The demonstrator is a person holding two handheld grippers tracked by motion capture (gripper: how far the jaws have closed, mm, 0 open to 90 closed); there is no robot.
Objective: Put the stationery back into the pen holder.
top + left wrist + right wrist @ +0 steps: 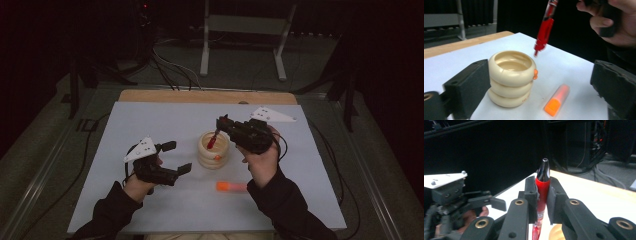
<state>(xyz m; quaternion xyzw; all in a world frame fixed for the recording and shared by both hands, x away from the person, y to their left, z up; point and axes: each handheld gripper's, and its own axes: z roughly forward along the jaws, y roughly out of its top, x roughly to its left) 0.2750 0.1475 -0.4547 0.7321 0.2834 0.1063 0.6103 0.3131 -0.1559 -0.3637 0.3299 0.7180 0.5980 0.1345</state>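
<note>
Pinching a red pen [212,140] above the ringed holder [213,150], right tool [220,125] tilts down; left tool [176,157] gapes.

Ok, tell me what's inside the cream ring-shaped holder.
The cream holder looks empty as far as its inside wall shows; its bottom is hidden by the rim. The red pen, clamped in the right gripper, hangs above it, not inside.

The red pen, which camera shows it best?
The left gripper view: the red pen hangs tip-down over the cup, most of it clear. The right gripper view shows its end pinched in the gripper; the high view, a speck.
</note>
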